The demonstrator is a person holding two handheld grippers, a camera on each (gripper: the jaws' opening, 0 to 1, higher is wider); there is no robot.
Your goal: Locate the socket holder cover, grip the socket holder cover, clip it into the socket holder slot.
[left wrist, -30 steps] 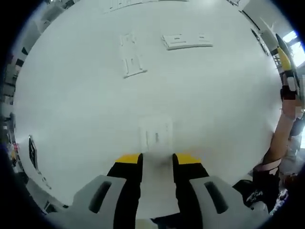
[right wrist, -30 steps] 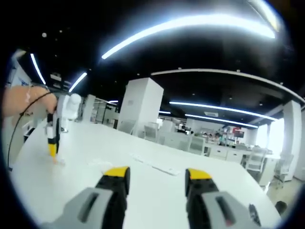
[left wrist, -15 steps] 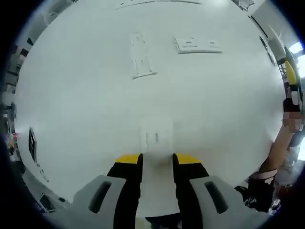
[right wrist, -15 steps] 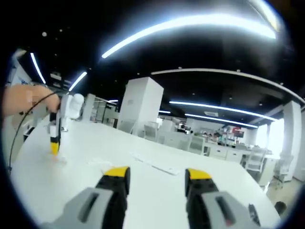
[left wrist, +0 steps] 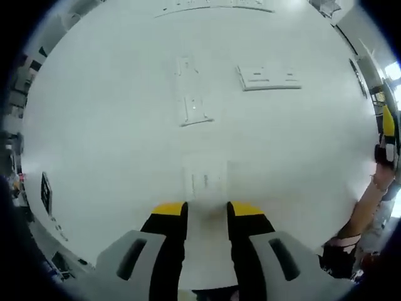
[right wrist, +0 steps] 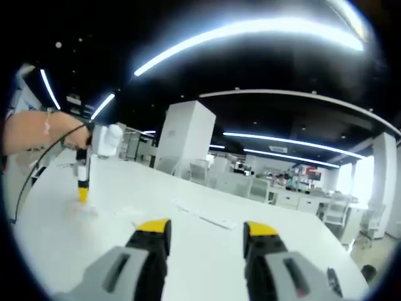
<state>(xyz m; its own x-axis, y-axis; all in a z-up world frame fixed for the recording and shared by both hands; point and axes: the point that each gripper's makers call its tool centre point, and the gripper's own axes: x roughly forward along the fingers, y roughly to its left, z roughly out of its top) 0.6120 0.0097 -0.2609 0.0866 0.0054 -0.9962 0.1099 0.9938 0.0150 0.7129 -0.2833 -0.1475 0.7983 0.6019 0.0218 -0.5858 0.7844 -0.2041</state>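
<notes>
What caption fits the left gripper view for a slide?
Left gripper open above a white table, a small white cover just ahead of its jaws.

text: none legible | labels: none | brands: none | numbers: none

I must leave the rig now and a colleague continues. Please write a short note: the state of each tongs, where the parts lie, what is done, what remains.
Left tongs: open, holding nothing, over the white table, just short of a small white square part, possibly the cover.
Right tongs: open, empty, raised and pointing across the room.
Further on the table: a narrow white part and a wider white plate with openings; which is the socket holder I cannot tell.
Done: nothing gripped yet.
Left: confirm the cover, grip it, clip it into the slot.
</notes>
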